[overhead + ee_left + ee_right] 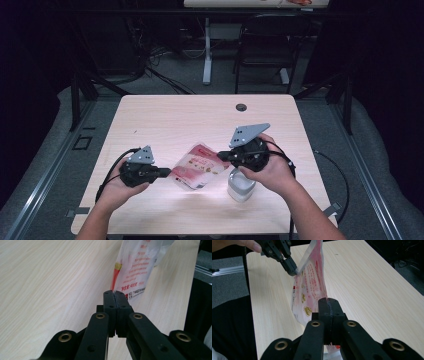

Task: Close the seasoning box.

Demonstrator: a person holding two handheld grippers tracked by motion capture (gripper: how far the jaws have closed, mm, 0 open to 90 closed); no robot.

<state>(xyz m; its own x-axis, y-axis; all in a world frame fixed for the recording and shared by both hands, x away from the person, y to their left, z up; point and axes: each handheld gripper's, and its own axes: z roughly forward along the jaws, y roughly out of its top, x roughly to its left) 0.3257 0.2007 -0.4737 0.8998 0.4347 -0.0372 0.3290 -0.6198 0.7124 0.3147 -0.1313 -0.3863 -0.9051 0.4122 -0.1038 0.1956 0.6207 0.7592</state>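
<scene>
A clear plastic bag (135, 270) with red and white printing carries rows of red Chinese characters, mostly too blurred to read. In the left gripper view, a line near the bag's lower edge reads as a net content mark ending in "400" followed by what looks like a gram sign. Beneath it sits a small red square logo with tiny unreadable print beside it. In the right gripper view the bag (310, 287) shows round gold seals, illegible

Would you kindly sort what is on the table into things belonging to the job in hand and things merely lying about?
In the job:
- red-and-white printed plastic bag, held up between both grippers
- left gripper, shut on the bag's edge
- right gripper, shut on the opposite edge

Lying about:
- white plastic container under the right hand
- pale wooden table
</scene>
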